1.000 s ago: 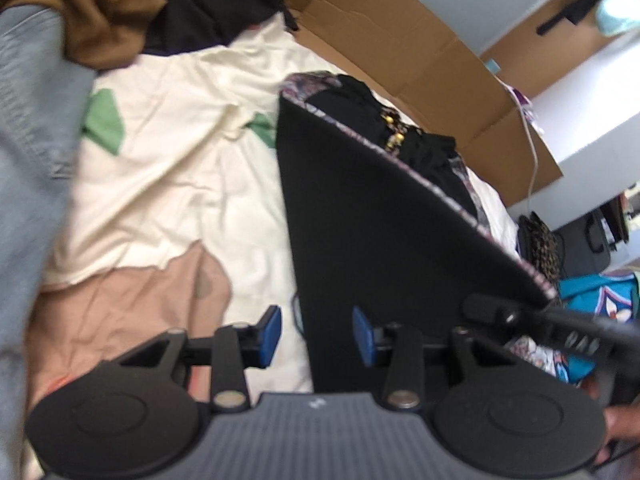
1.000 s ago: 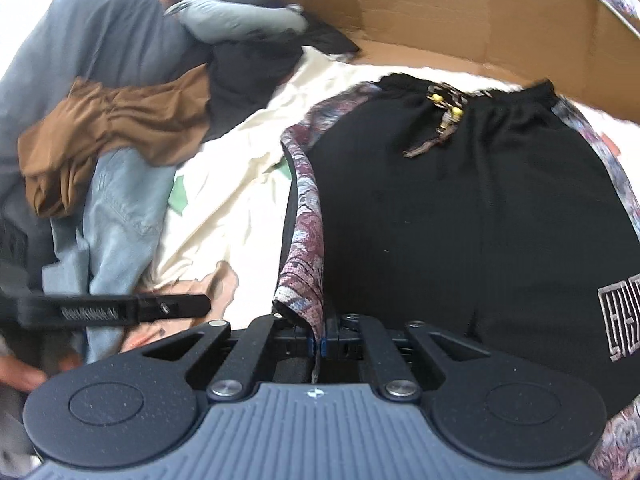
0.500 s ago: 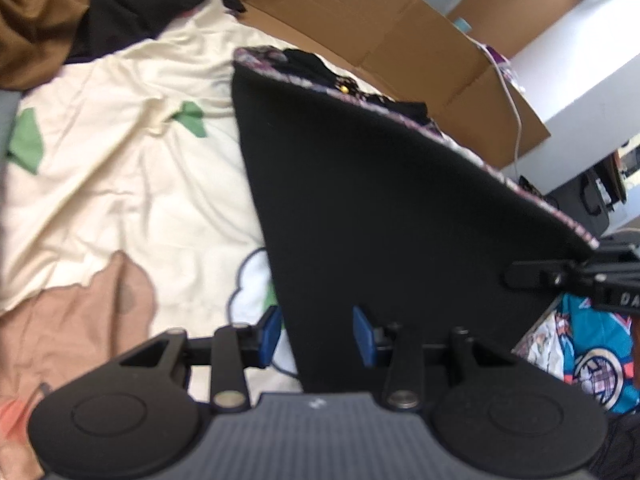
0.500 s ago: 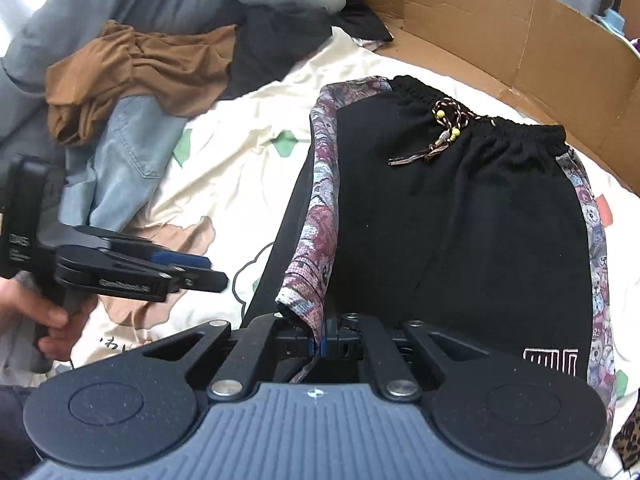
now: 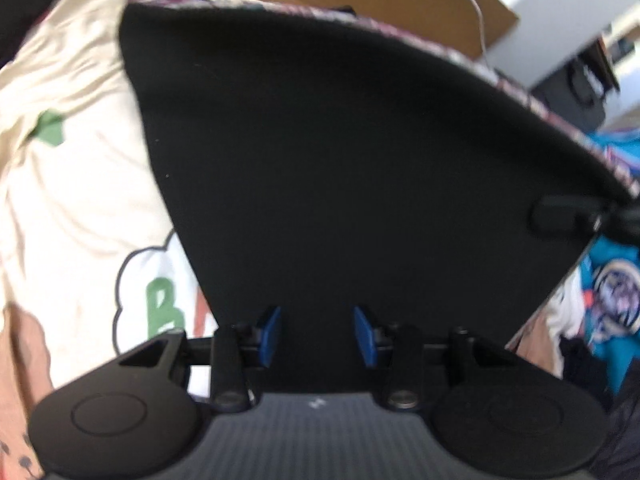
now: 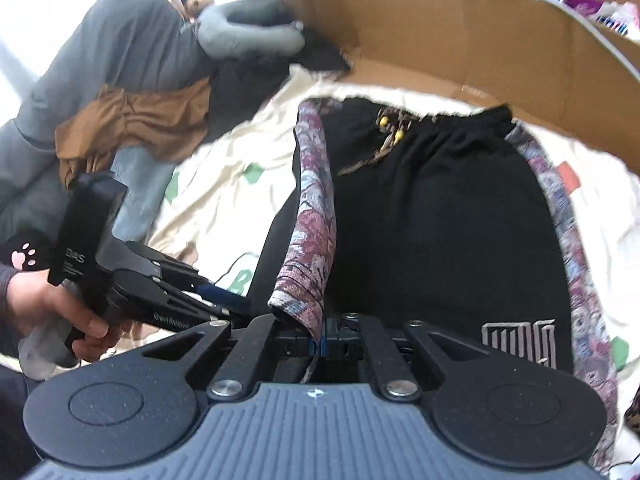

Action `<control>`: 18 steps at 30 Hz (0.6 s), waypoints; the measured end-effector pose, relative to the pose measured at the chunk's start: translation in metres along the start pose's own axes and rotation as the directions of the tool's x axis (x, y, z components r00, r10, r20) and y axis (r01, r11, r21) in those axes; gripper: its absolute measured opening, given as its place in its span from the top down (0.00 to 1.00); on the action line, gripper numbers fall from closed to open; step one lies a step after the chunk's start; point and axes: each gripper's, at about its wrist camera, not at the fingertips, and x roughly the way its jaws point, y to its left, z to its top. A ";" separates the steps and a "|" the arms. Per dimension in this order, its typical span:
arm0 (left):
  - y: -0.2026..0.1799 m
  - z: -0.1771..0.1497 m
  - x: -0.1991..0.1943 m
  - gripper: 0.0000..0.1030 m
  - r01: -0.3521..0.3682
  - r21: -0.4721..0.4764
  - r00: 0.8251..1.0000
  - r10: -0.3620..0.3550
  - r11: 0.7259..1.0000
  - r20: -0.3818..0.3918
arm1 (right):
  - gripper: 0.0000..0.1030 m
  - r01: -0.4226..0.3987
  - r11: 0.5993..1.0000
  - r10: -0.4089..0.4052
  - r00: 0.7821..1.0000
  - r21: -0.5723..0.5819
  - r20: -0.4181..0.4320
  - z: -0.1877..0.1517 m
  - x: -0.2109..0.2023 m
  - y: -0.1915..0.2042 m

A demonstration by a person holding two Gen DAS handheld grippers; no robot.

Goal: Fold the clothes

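Right gripper: fingers closed on the patterned side stripe of the shorts' lifted hem.
Shorts: black, patterned stripe down each side, beaded drawstring at the waistband, grey emblem on the lower right leg; lying on the sheet, left edge raised.
Sheet: cream, green patches, covering the bed.
Left gripper: held in a hand at lower left, blue-padded fingers pointing toward the shorts' left edge; grip unclear.
Brown garment, jeans, grey bedding: piled at left.
Cardboard: standing behind the bed.
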 end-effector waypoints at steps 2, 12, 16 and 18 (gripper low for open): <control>-0.008 0.007 0.004 0.59 -0.013 0.024 1.000 0.014 1.000 -0.027 | 0.99 0.004 1.000 -0.003 1.000 -0.024 0.022 -0.004 -0.007 -0.008; -0.039 0.028 0.032 0.59 -0.068 0.075 0.992 0.076 0.995 -0.104 | 0.99 -0.020 1.000 0.020 0.997 0.003 0.072 -0.038 -0.020 -0.055; -0.046 0.028 0.041 0.59 -0.061 0.094 0.991 0.072 0.994 -0.117 | 0.99 -0.018 0.995 0.009 0.996 0.095 0.093 -0.052 -0.030 -0.085; -0.047 0.027 0.043 0.59 -0.056 0.071 0.992 0.064 0.996 -0.110 | 0.99 -0.002 0.990 -0.012 0.995 0.142 0.100 -0.060 -0.033 -0.098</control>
